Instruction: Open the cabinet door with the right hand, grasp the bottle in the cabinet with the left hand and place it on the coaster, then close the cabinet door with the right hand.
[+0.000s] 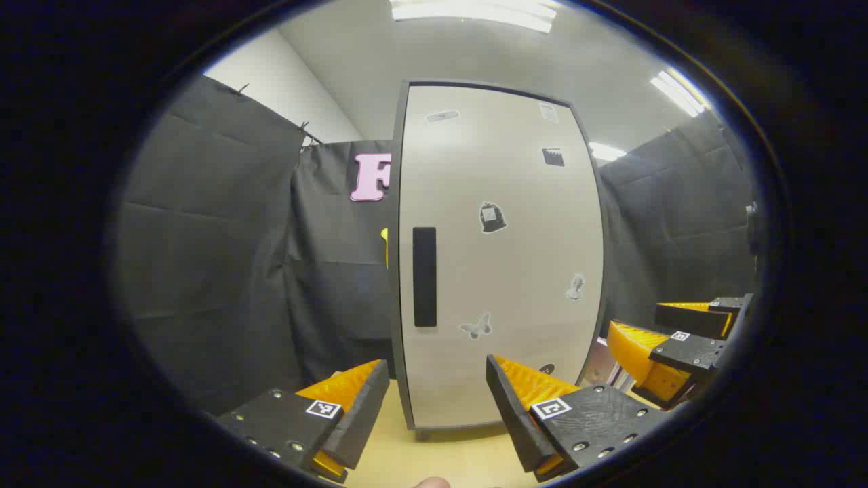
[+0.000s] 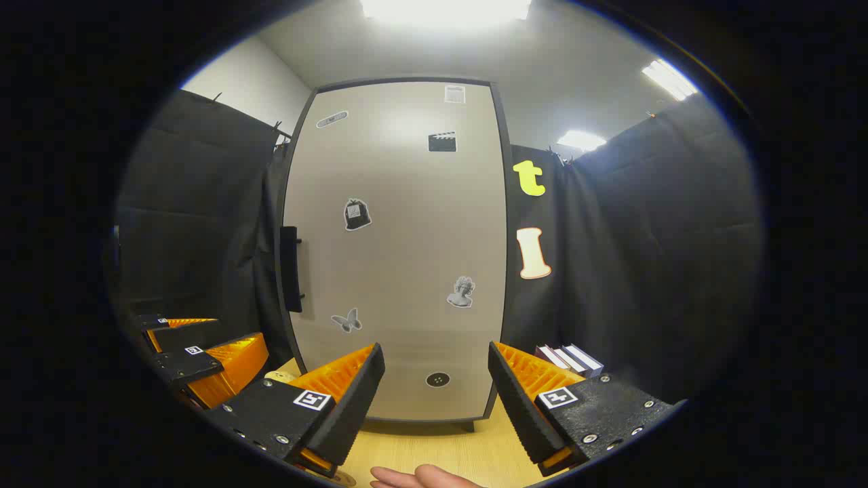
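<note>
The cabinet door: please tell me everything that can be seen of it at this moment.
The cabinet door is a tall, smooth, light grey panel with a dark frame. It is shut and stands upright on the pale wooden table. A dark vertical handle sits near its left edge. Small stickers are scattered over it, among them a butterfly, a clapperboard and a bust. Nothing touches the door; both grippers are apart from it.

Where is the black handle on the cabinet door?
The handle is on the left edge of the closed cabinet door, about halfway up. In the right gripper view it sticks out at that same left edge, above the butterfly sticker.
</note>
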A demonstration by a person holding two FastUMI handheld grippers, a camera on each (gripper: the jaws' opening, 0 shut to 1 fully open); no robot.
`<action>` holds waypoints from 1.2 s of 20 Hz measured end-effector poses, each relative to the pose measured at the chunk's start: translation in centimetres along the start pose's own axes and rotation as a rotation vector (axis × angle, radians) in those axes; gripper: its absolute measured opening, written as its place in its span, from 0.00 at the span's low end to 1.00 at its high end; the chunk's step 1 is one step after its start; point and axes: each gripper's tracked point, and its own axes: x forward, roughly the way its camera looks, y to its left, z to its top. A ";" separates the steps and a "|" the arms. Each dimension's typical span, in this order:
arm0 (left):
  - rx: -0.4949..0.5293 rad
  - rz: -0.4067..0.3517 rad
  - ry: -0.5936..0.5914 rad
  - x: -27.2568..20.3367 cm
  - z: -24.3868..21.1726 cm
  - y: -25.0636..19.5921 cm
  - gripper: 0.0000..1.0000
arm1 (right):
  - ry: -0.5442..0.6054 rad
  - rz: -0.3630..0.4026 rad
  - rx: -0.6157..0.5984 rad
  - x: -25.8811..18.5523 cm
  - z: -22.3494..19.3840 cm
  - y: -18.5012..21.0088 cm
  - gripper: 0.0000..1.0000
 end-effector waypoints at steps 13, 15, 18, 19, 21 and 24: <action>0.023 -0.021 -0.020 1.7 0.3 -1.0 0.88 | 0.023 0.014 0.014 1.6 -0.1 0.8 0.95; 0.025 -0.024 -0.020 1.7 0.3 -1.1 0.86 | 0.027 0.014 0.016 1.7 -0.3 0.6 0.95; 0.025 -0.021 -0.019 1.4 0.3 -1.0 0.86 | 0.038 0.015 0.021 1.7 -0.4 0.5 0.95; 0.025 -0.019 -0.019 1.4 0.3 -0.9 0.86 | 0.038 0.015 0.023 1.7 -0.5 0.4 0.95; 0.026 -0.014 -0.020 1.2 0.3 -0.9 0.86 | 0.034 0.018 0.022 1.8 -0.3 0.4 0.95; 0.026 -0.015 -0.025 1.1 0.6 -1.0 0.89 | 0.032 0.024 0.017 2.0 -0.1 0.6 0.95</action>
